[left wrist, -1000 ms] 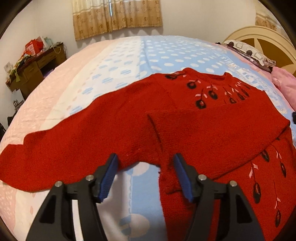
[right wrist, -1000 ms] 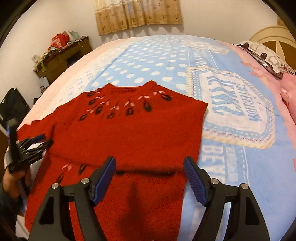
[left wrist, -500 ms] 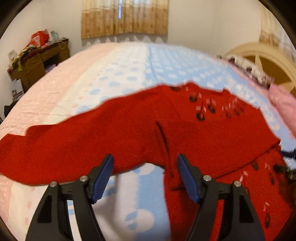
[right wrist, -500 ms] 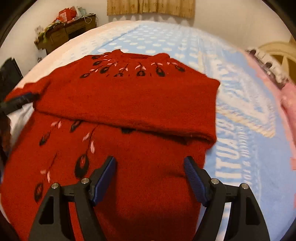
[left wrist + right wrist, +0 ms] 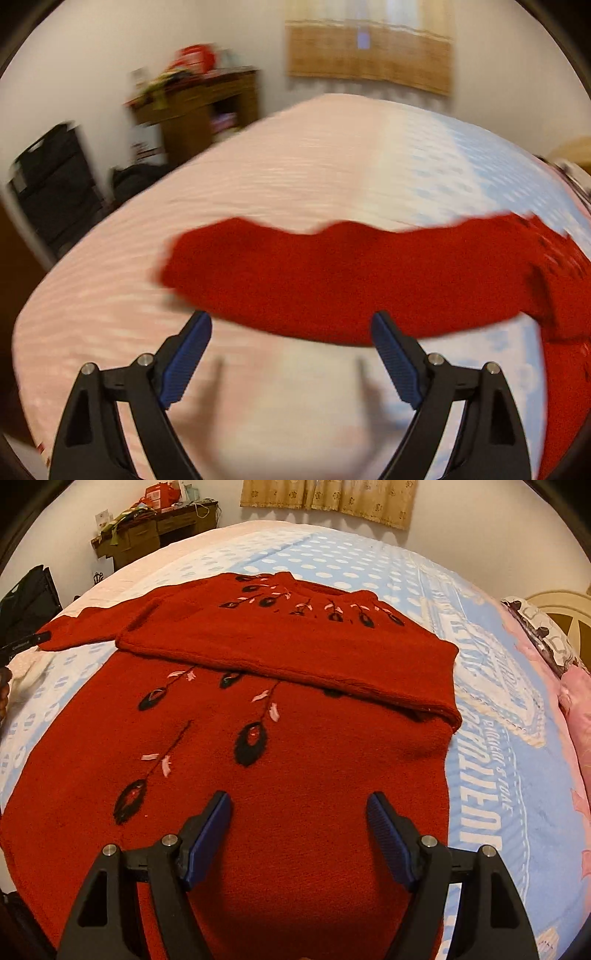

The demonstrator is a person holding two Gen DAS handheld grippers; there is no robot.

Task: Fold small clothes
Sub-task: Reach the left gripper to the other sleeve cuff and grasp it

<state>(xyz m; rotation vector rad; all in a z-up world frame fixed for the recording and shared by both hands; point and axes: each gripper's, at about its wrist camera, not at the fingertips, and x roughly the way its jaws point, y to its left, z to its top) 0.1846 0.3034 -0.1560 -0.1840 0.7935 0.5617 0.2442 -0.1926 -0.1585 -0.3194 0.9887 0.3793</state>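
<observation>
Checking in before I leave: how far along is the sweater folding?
Done: one sleeve lies folded across the sweater. In hand: nothing yet; the left tool, jaws opening and empty, faces the other sleeve, which lies spread out flat. The right tool hovers open over the body. Left: that sleeve, then the body fold.

Sweater (image 5: 280,775) lies on bed (image 5: 498,775), one sleeve (image 5: 332,280) outstretched.

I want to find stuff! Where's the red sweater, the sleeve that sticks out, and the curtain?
Sweater (image 5: 314,775): right wrist view, on the plain red front below the leaf pattern.
Sleeve (image 5: 332,280): left wrist view, on the middle of the stretched-out arm.
Curtain (image 5: 325,498): right wrist view, on the patterned cloth at the far wall.
</observation>
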